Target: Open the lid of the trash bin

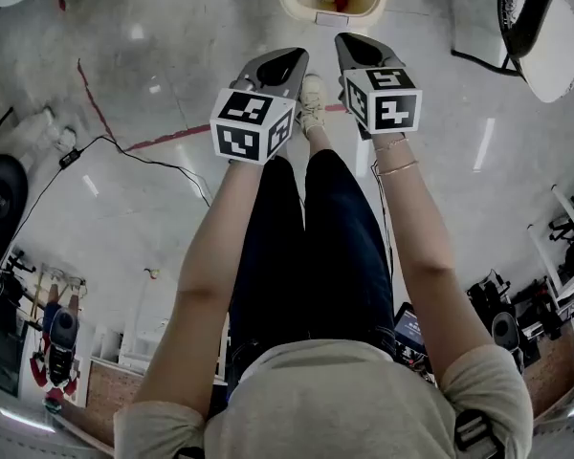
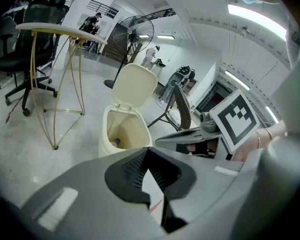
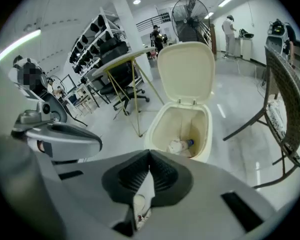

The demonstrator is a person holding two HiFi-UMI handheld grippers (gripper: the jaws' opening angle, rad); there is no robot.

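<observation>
The cream trash bin [image 1: 311, 10] stands on the floor ahead of me with its lid [image 3: 186, 71] raised upright on the back hinge. Trash, a bottle among it, lies inside the bin [image 3: 205, 129]. In the left gripper view the bin [image 2: 110, 139] and its raised lid [image 2: 135, 86] are ahead and slightly left. My left gripper [image 1: 289, 63] and right gripper [image 1: 356, 48] hang side by side in the air, short of the bin and apart from it. Both are shut with nothing between the jaws. The left gripper [image 2: 146, 153] and right gripper [image 3: 150, 156] point toward the bin.
A gold-legged table [image 2: 55, 49] and an office chair [image 2: 20, 69] stand left of the bin. A wicker chair [image 3: 287, 109] is on its right, a standing fan [image 3: 190, 14] behind. A red tape line [image 1: 153, 142] and a black cable [image 1: 143, 161] cross the floor by my shoe [image 1: 312, 98].
</observation>
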